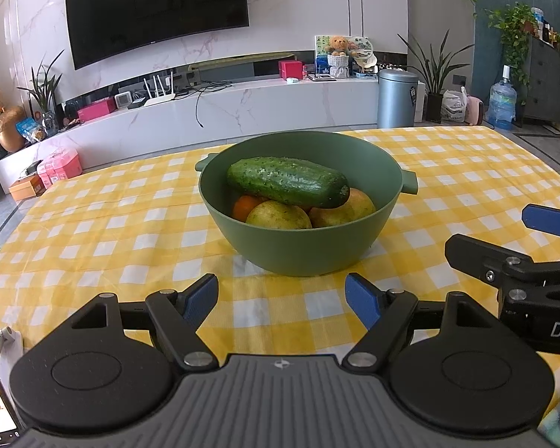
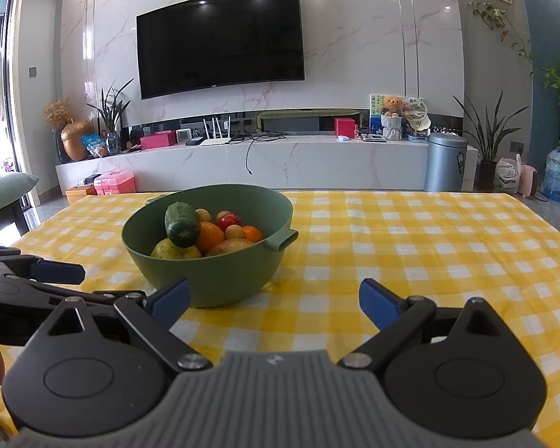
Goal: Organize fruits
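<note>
Yellow-and-white checked tablecloth [image 1: 130,216] over whole table, lightly creased. Green bowl [image 1: 298,250] near table middle, straight ahead of left gripper, ahead-left of right gripper; matte, round, two small side handles [image 2: 283,240]. Filled with fruit up to about rim height.

Cucumber [image 1: 287,182] on top of pile, biggest item: dark green, bumpy skin, lying across bowl in left view, blunt end [image 2: 183,231] toward right camera. Under it two yellowish-green round fruits [image 1: 278,215], pear or apple, cannot tell. Orange [image 2: 209,237] wedged between them, second smaller orange [image 2: 252,233] behind. Red tomato-like fruit [image 2: 229,220] and small yellowish fruit [image 2: 234,231] at back of pile, seen in right view only.

Left gripper [image 1: 282,298] low over cloth just short of bowl, blue pads [image 1: 201,300] spread wide, nothing between them. Right gripper [image 2: 274,300] beside it, likewise spread wide and empty, bowl partly behind its left pad [image 2: 170,300]. Each gripper in edge of other's view, close side by side, not touching bowl.

Bare cloth between grippers and bowl. Rest of cloth to right of bowl bare.

Behind table: wall TV [image 2: 220,37], marble media shelf [image 2: 265,160] with router, boxes, teddy bear; grey bin [image 2: 446,162], potted plants, water jug [image 2: 558,175] on floor.
</note>
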`<state>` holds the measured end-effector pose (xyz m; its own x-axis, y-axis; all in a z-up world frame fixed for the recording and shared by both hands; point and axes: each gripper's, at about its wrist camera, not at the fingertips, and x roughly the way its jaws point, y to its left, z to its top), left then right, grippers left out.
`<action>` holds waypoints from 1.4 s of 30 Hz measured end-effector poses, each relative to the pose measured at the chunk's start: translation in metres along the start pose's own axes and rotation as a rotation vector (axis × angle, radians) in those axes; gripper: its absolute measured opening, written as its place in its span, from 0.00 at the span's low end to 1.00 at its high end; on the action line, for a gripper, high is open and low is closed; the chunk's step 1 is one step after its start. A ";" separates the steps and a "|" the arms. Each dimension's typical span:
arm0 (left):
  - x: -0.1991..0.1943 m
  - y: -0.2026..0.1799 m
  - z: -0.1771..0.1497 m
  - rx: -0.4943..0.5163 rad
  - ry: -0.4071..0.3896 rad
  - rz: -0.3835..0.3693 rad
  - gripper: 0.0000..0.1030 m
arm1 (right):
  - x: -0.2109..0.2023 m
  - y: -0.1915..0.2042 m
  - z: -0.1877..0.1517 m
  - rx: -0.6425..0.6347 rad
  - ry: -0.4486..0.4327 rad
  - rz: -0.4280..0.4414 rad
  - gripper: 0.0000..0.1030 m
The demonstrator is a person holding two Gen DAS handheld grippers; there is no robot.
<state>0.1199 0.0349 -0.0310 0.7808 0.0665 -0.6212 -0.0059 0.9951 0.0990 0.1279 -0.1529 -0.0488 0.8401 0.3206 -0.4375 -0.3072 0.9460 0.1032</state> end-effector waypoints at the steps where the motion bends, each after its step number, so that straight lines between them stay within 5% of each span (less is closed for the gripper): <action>1: 0.000 0.000 0.000 0.000 0.000 0.000 0.88 | 0.000 0.000 0.000 -0.001 0.001 0.000 0.91; 42: -0.003 -0.002 -0.002 0.000 0.005 -0.003 0.88 | 0.001 0.000 0.000 -0.007 0.001 0.010 0.91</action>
<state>0.1165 0.0327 -0.0311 0.7775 0.0638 -0.6256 -0.0037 0.9953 0.0968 0.1286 -0.1528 -0.0491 0.8366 0.3295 -0.4377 -0.3185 0.9425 0.1009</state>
